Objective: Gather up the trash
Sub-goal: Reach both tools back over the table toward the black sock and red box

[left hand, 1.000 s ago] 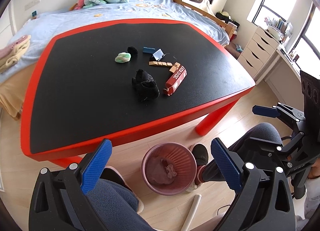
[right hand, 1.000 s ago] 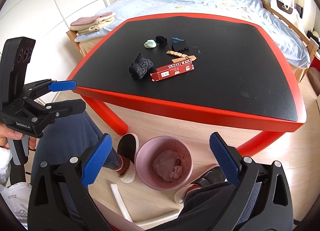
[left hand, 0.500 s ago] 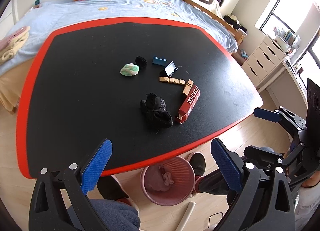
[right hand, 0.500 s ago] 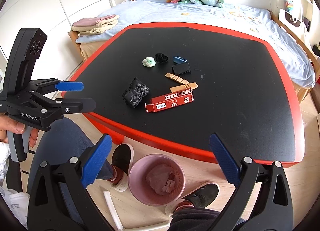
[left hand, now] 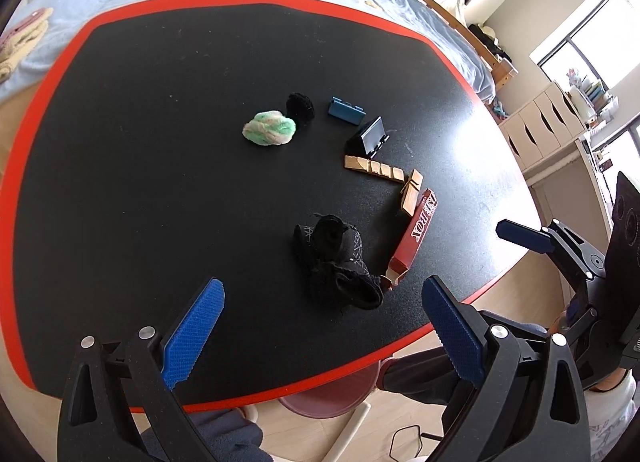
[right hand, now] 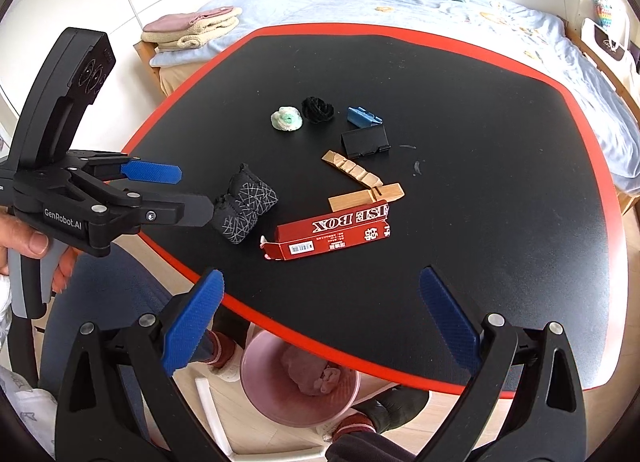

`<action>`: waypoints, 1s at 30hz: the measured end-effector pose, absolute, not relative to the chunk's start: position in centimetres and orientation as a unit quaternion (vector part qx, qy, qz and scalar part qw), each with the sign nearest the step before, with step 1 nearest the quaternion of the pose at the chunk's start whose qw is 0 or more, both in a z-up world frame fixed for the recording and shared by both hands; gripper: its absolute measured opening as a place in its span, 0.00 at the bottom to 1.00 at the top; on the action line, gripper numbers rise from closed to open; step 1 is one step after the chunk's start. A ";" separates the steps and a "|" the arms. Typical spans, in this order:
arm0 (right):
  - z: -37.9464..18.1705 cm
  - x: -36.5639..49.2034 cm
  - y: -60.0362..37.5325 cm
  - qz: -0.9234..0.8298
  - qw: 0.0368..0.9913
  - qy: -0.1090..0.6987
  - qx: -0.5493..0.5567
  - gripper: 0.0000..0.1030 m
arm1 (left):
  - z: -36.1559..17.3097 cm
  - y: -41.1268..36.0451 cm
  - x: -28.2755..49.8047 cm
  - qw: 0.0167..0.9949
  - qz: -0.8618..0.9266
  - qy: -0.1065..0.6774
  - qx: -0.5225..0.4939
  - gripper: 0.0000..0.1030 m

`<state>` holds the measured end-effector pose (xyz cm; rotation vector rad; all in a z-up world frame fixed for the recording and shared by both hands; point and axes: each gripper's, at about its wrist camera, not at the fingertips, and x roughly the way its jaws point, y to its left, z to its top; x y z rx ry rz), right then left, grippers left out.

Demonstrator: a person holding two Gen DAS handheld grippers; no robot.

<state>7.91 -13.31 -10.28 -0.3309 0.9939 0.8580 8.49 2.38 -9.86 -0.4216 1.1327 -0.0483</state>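
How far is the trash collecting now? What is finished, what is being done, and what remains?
Done: the pink bin under the table already holds some crumpled trash. In hand: nothing; the left gripper and right gripper are both open over the near edge, close to the black sock and red box. Left: those two, the wooden pieces, green-white wad and clips remain on the table.

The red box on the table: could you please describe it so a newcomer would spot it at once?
On the black table with the red rim, look near the front edge. The red box lies flat beside a dark sock bundle, touching a wooden clothespin; it alone is red with white lettering.
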 end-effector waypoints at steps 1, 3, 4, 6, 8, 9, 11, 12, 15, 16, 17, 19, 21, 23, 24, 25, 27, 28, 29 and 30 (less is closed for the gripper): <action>-10.6 8.2 -13.1 0.397 0.778 0.462 -0.154 0.94 | -10.1 2.5 8.7 0.821 -0.024 0.535 -0.200 0.92; -11.0 8.8 -12.9 0.398 0.775 0.466 -0.155 0.94 | -10.5 2.5 9.2 0.817 -0.025 0.539 -0.201 0.92; -11.2 9.0 -12.7 0.399 0.773 0.467 -0.156 0.94 | -10.7 2.6 9.4 0.816 -0.026 0.541 -0.203 0.92; -11.6 9.4 -12.3 0.401 0.771 0.470 -0.157 0.94 | -11.2 2.7 9.7 0.812 -0.026 0.545 -0.207 0.92; -12.0 9.8 -12.0 0.403 0.768 0.472 -0.157 0.94 | -11.5 2.8 10.0 0.810 -0.027 0.548 -0.208 0.92; -12.2 10.1 -11.9 0.404 0.767 0.473 -0.157 0.94 | -11.7 2.8 10.1 0.809 -0.028 0.549 -0.210 0.91; -12.6 10.5 -11.6 0.401 0.767 0.475 -0.157 0.94 | -11.7 2.9 10.0 0.811 -0.027 0.547 -0.206 0.84; -12.7 10.8 -11.6 0.399 0.767 0.477 -0.156 0.94 | -11.7 3.0 10.1 0.812 -0.026 0.546 -0.205 0.82; -13.1 11.3 -11.3 0.402 0.765 0.477 -0.159 0.94 | -11.5 3.2 10.6 0.814 -0.023 0.546 -0.199 0.70; -13.1 11.4 -11.2 0.404 0.765 0.476 -0.160 0.94 | -11.4 3.2 10.6 0.814 -0.022 0.546 -0.196 0.65; -13.2 11.5 -11.1 0.406 0.764 0.475 -0.161 0.94 | -11.4 3.2 10.7 0.815 -0.021 0.545 -0.193 0.58; -13.5 11.7 -10.8 0.408 0.762 0.475 -0.165 0.94 | -11.5 3.3 10.8 0.816 -0.027 0.544 -0.195 0.53; -13.7 11.8 -10.6 0.412 0.759 0.476 -0.167 0.94 | -11.6 3.0 10.7 0.816 -0.035 0.543 -0.193 0.47; -13.9 11.8 -10.4 0.415 0.758 0.476 -0.165 0.95 | -11.6 2.8 10.9 0.817 -0.041 0.542 -0.193 0.41; -14.0 11.9 -10.3 0.416 0.758 0.475 -0.165 0.95 | -11.6 2.6 11.2 0.817 -0.042 0.541 -0.194 0.40; -14.0 11.9 -10.3 0.417 0.758 0.474 -0.165 0.95 | -11.7 2.5 11.2 0.818 -0.045 0.540 -0.195 0.38; -14.1 12.0 -10.0 0.417 0.759 0.472 -0.166 0.95 | -11.6 2.5 11.2 0.819 -0.045 0.538 -0.195 0.36; -14.0 12.1 -9.9 0.417 0.759 0.472 -0.165 0.95 | -11.6 2.5 11.2 0.819 -0.046 0.537 -0.195 0.35; -14.0 12.2 -9.6 0.416 0.760 0.471 -0.167 0.95 | -11.5 2.5 11.2 0.820 -0.047 0.536 -0.196 0.32; -14.0 12.1 -9.5 0.415 0.760 0.470 -0.170 0.95 | -11.5 2.6 11.0 0.821 -0.048 0.535 -0.195 0.32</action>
